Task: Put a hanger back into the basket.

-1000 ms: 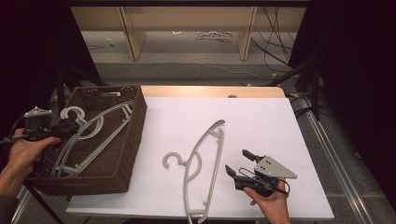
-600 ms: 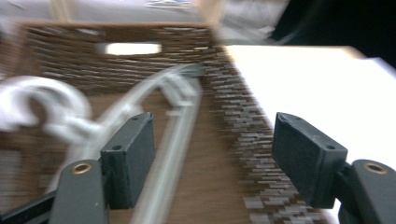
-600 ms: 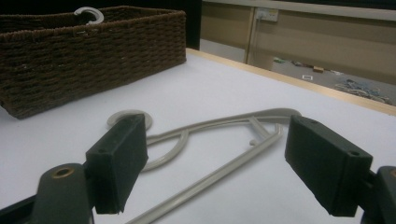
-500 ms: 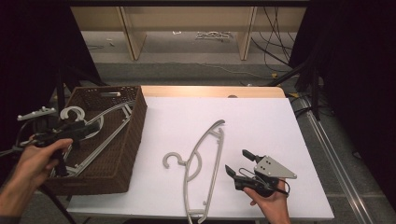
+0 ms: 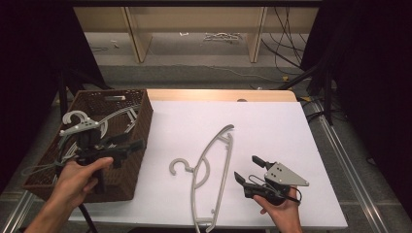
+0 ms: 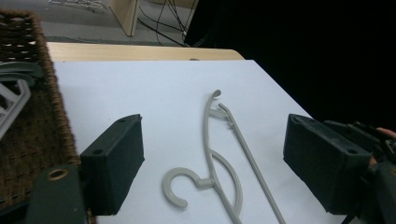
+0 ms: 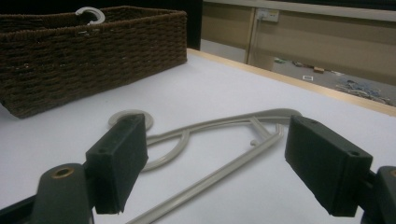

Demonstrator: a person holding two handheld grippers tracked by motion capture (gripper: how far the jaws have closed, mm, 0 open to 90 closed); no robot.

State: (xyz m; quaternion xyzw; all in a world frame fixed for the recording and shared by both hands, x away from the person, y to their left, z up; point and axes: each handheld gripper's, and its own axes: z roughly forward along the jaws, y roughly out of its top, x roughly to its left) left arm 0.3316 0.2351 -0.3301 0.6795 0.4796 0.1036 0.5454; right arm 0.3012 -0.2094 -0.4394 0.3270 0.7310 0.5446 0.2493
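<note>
Your left gripper has its 2 jaws spread wide with nothing between them; in the left gripper view they frame bare white table and the grey hanger lying beyond. That gripper sits over the right wall of the brown wicker basket, your left hand wrapped around its handle. Your right gripper is just as wide apart and holds nothing (its pads stand either side of the hanger's long bar in the right gripper view, not touching it). It rests near the table's front edge, your right hand beneath it.

The hanger lies flat on the white table between the 2 grippers, its hook pointing toward the basket, its far tip aimed at the back of the table. It is just left of the right gripper and apart from the basket. Inside the basket lie more grey hangers, with 1 hook rising above the rim.
</note>
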